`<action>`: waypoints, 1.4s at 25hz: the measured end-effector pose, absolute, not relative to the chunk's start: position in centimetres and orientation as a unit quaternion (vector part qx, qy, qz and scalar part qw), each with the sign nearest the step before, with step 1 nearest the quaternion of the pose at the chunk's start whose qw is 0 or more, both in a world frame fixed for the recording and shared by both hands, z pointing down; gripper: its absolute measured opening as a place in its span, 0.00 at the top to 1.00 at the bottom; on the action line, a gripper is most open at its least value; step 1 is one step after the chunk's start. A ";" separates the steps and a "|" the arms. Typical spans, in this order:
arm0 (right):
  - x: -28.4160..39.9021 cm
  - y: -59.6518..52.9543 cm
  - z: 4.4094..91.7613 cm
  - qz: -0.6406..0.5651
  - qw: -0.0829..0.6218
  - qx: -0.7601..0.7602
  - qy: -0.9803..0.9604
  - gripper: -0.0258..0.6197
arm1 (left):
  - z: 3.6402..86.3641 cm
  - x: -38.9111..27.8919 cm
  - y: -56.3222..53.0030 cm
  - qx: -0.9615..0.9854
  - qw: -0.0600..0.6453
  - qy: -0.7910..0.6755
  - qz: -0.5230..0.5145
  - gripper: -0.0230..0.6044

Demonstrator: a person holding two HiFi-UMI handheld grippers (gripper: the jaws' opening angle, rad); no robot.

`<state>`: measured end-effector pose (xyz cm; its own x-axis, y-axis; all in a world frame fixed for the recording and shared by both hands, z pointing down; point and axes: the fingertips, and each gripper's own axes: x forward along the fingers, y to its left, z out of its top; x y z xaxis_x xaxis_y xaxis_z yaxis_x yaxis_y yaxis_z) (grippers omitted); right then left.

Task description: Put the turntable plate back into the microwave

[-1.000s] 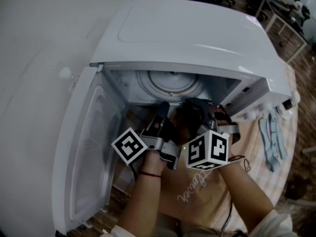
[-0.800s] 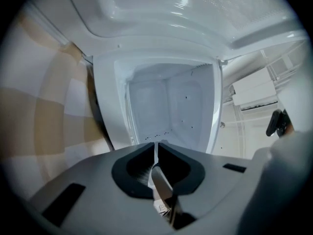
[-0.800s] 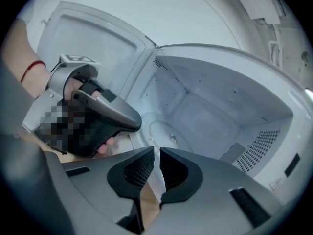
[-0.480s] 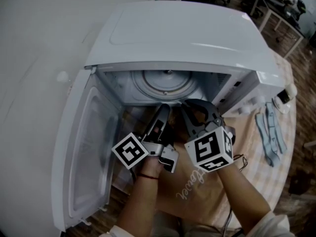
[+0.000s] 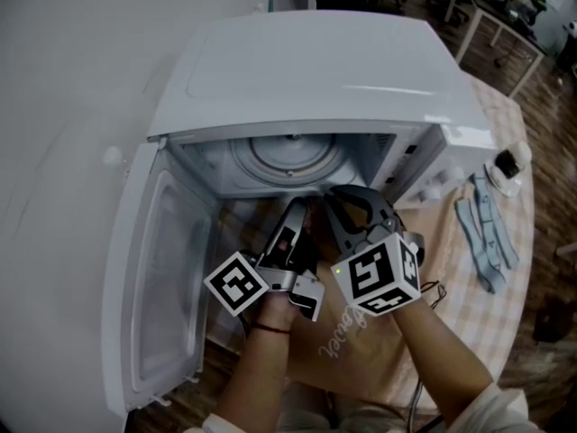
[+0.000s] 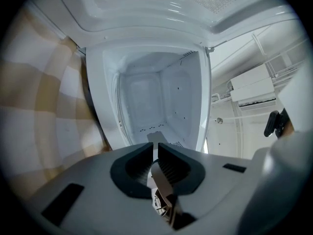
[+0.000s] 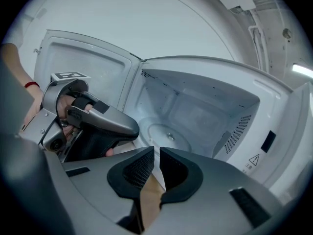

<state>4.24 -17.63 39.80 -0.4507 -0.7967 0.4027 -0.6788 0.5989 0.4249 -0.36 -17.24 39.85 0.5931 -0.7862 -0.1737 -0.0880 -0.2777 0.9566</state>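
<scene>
The white microwave (image 5: pixel 315 61) stands with its door (image 5: pixel 167 278) swung wide to the left. The round turntable plate (image 5: pixel 288 156) lies flat on the cavity floor, and it shows in the right gripper view as a pale disc (image 7: pixel 168 137). Both grippers hover side by side just outside the opening, pointing in. My left gripper (image 5: pixel 302 207) (image 6: pixel 156 147) is shut with nothing between its pads. My right gripper (image 5: pixel 335 197) (image 7: pixel 157 151) is shut as well and holds nothing. The left gripper's body (image 7: pixel 98 124) sits close on the right one's left.
A checked cloth (image 5: pixel 451 269) covers the table, with a brown sheet bearing script (image 5: pixel 352 341) under my forearms. A blue-grey rag (image 5: pixel 487 233) and a small white object (image 5: pixel 509 165) lie right of the microwave. Desks and chairs stand at the far back.
Both grippers have drawn back a little from the microwave opening, staying side by side. The plate has stayed on the cavity floor. The head view has shifted slightly.
</scene>
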 end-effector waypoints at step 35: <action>5.4 -1.7 22.2 0.078 0.032 0.387 -0.918 0.88 | 20.4 2.5 -1.3 0.905 0.263 -0.287 -0.173 0.93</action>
